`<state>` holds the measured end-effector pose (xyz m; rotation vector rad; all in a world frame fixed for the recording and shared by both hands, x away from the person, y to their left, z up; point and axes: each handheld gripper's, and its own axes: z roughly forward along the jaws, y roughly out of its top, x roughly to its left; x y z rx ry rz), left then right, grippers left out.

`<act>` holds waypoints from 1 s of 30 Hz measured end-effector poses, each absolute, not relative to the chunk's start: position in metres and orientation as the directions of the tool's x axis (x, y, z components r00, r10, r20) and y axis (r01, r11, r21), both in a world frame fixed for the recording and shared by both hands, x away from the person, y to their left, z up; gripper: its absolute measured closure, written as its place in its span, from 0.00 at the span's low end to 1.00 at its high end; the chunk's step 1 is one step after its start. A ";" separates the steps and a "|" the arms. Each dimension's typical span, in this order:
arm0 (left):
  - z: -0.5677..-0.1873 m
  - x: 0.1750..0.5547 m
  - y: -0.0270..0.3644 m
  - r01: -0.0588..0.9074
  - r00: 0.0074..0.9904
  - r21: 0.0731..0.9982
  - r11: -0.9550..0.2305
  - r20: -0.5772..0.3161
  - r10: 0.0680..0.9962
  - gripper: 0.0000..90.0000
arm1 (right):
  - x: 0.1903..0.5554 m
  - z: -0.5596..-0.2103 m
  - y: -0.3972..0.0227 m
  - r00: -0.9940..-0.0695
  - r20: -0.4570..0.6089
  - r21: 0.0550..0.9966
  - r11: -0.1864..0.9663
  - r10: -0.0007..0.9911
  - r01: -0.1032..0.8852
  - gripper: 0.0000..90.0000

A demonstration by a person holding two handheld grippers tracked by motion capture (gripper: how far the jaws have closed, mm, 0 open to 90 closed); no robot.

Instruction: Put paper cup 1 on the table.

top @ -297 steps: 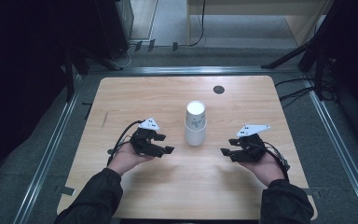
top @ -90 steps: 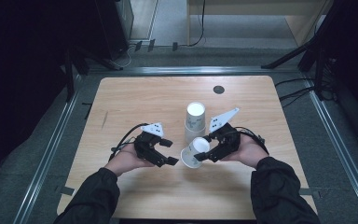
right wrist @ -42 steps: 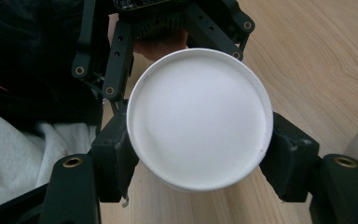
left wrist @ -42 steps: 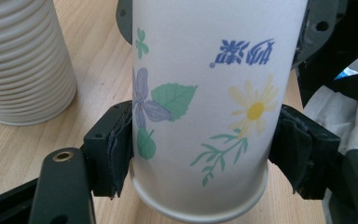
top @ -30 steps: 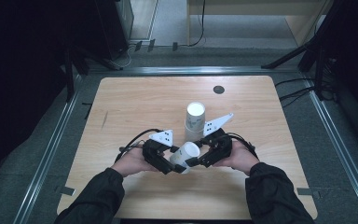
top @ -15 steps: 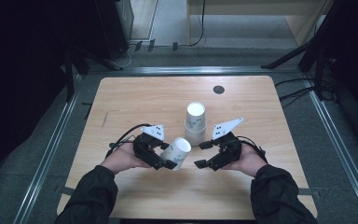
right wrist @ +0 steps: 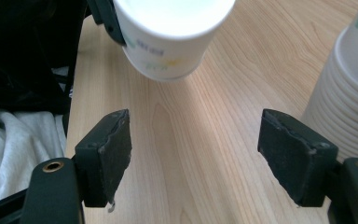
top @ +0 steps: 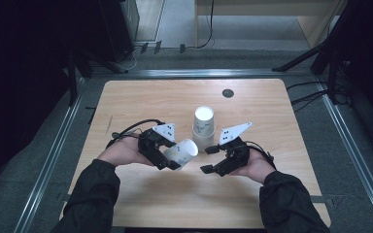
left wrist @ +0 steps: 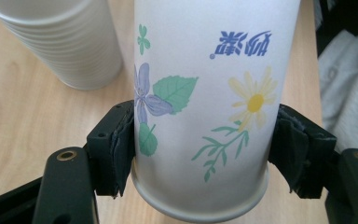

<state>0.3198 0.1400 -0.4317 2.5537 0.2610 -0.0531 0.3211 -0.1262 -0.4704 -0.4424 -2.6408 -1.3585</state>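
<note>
At the left of centre in the high view, a single paper cup (top: 180,152) is held tilted above the worktop (top: 141,99) by the left tool (top: 171,160), its pads pressed on the cup's sides; the separating is judged done. At centre the stack of cups (top: 203,127) stands upright. At the right, the right tool (top: 212,159) is seen wide and empty, its jaws just narrowed slightly; setting the cup down is judged left

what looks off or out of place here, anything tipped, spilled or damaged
Nothing is spilled or damaged. The one thing askew is the white flower-printed paper cup, held tilted on its side above the light wooden table in the left gripper, beside the upright stack of white paper cups.
</note>
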 end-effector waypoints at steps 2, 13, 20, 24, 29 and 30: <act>-0.434 0.319 0.139 0.193 0.981 0.512 -0.837 -0.084 0.175 0.33 | 0.321 -0.471 -0.124 -0.952 0.246 0.778 0.549 0.185 0.307 0.29; -0.447 0.316 0.128 0.174 0.985 0.421 -0.890 -0.072 0.159 0.33 | 0.321 -0.470 -0.117 -0.961 0.219 0.793 0.543 0.168 0.276 0.29; -0.457 0.312 0.113 0.155 0.988 0.346 -0.925 -0.063 0.142 0.33 | 0.321 -0.473 -0.113 -0.964 0.218 0.791 0.551 0.151 0.265 0.29; -0.457 0.311 0.106 0.144 0.989 0.341 -0.929 -0.069 0.127 0.32 | 0.321 -0.476 -0.108 -0.966 0.217 0.786 0.562 0.138 0.257 0.29; -0.457 0.308 0.102 0.132 0.991 0.339 -0.932 -0.068 0.115 0.32 | 0.318 -0.479 -0.100 -0.966 0.228 0.773 0.581 0.122 0.256 0.28; -0.457 0.308 0.101 0.129 0.991 0.339 -0.932 -0.065 0.113 0.32 | 0.318 -0.480 -0.098 -0.969 0.220 0.774 0.583 0.114 0.245 0.28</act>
